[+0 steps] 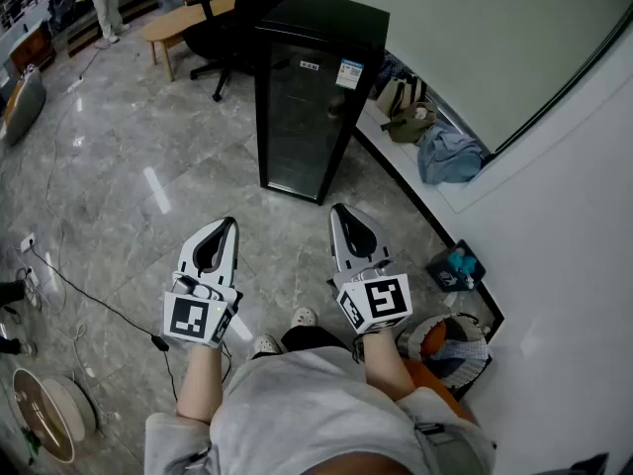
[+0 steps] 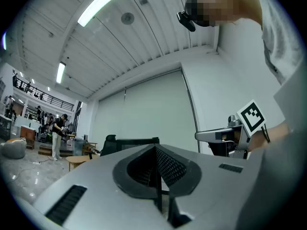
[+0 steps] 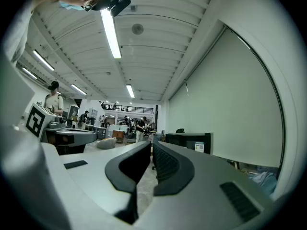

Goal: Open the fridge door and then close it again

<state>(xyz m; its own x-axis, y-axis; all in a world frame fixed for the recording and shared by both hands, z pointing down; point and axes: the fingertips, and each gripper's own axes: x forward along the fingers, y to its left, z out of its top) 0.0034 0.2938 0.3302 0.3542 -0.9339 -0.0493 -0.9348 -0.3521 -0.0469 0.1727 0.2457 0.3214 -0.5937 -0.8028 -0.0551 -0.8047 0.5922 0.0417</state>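
Observation:
The black fridge [image 1: 302, 107] stands by the wall ahead with its dark glass door closed. It also shows as a low dark box in the left gripper view, fridge [image 2: 136, 142], and in the right gripper view, fridge [image 3: 189, 140]. My left gripper [image 1: 229, 224] and right gripper [image 1: 338, 209] are held level side by side over the marble floor, well short of the fridge and touching nothing. The left gripper [image 2: 155, 148] has its jaws pressed together and empty. Nothing sits between the pads of the right gripper [image 3: 151, 145], whose tips are closed to a thin slit.
A black office chair [image 1: 229, 28] and a wooden table [image 1: 183, 18] stand behind the fridge to the left. Bags [image 1: 435, 142] lie on the ledge along the right wall. A small blue box [image 1: 455, 265] and a basket [image 1: 450, 349] sit by my right side. A cable [image 1: 89, 300] runs across the floor at left.

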